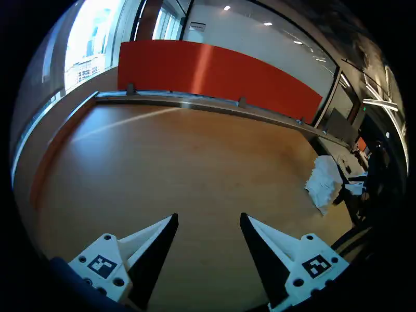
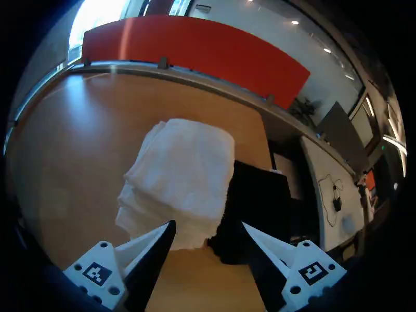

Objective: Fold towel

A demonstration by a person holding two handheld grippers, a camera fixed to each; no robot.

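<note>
The right gripper [image 2: 208, 231] has its fingers spread, holding nothing. The folded white towel [image 2: 179, 177] lies on the wooden table [image 2: 67, 156] just ahead of its fingertips, beside a black cloth [image 2: 255, 208]. The left gripper [image 1: 208, 221] is spread too; the towel lies well apart, to its right.

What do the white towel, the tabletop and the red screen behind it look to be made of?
White towel: soft, cotton-like terry, going by its nubby matte surface and limp layered folds.
Tabletop: wood or wood-look laminate, smooth and semi-gloss; window light reflects off it.
Red screen: flat, matte, uniform colour; painted board or fabric-covered panel, cannot tell which.
</note>
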